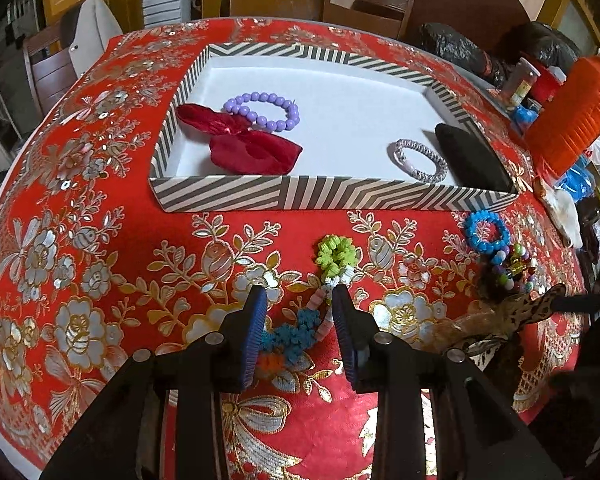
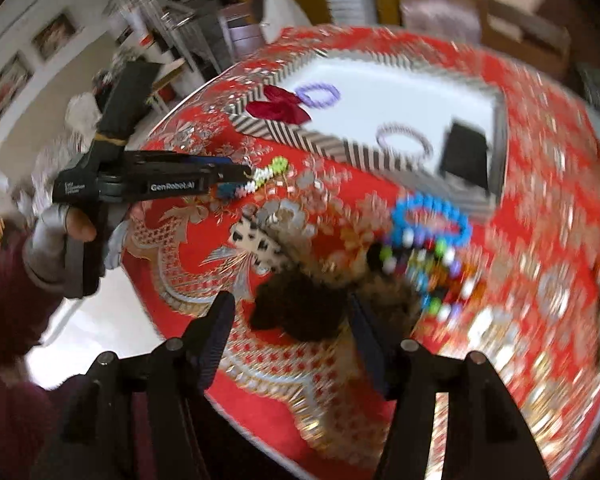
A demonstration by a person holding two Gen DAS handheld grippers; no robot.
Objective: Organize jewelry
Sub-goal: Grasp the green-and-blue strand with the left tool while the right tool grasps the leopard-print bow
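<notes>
Left gripper (image 1: pixel 300 300) hangs over the table with its blue ribbed fingers (image 1: pixel 254 336) spread, and the multicoloured knotted cord bracelet (image 1: pixel 312 312) lies between them on the cloth, its green end (image 1: pixel 335 256) reaching ahead; the pads do not press it. Right gripper (image 2: pixel 290 312) also stands released, a dark brown fuzzy scrunchie (image 2: pixel 300 308) sitting in its gap, though blur hides any contact.

Under everything spreads the red tablecloth with gold and silver flowers (image 1: pixel 100 240). On it rests a wide shallow tray with black-and-white striped walls (image 1: pixel 300 196), holding a black pouch (image 1: pixel 472 156), a red fabric bow (image 1: pixel 244 140), a purple bead bracelet (image 1: pixel 264 110) and a silver chain bracelet (image 1: pixel 420 160). Just outside the tray's near right corner lie a blue bead bracelet (image 1: pixel 486 232) and, touching it, a mixed-colour bead string (image 1: pixel 516 268).
</notes>
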